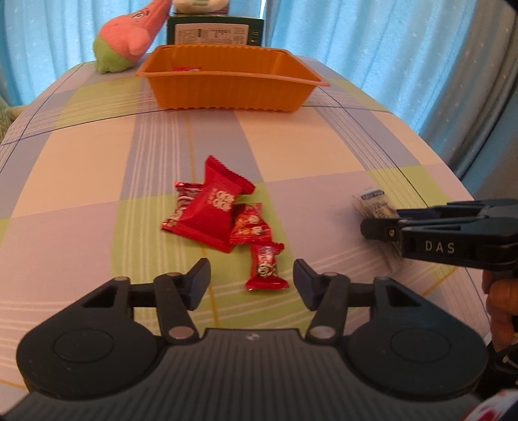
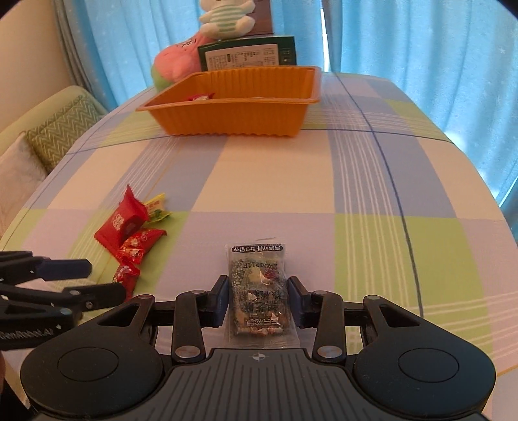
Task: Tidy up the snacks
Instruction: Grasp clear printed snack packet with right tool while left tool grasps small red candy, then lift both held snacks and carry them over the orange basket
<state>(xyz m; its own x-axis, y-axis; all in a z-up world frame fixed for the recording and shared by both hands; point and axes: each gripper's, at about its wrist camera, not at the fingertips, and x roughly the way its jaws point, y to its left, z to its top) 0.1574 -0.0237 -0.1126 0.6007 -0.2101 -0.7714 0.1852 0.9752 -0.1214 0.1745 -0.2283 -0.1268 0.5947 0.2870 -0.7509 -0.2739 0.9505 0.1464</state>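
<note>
An orange tray (image 1: 226, 94) stands at the far side of the table with one red snack (image 2: 201, 96) inside. A pile of red snack packets (image 1: 212, 210) lies mid-table, with a small red candy (image 1: 266, 267) nearest my left gripper (image 1: 252, 285), which is open and empty just short of it. My right gripper (image 2: 258, 299) has its jaws around a clear packet of green-brown snack (image 2: 259, 291), pads touching its sides on the table. That packet also shows in the left wrist view (image 1: 372, 204). A yellow-green candy (image 2: 157, 210) lies behind the red pile.
A pink and green plush toy (image 1: 126, 39), a green box (image 1: 215, 30) and a striped white plush (image 2: 226, 16) sit behind the tray. Blue curtains hang behind. A sofa with cushions (image 2: 48, 136) is off the table's left. The checked tablecloth (image 2: 291, 181) covers the table.
</note>
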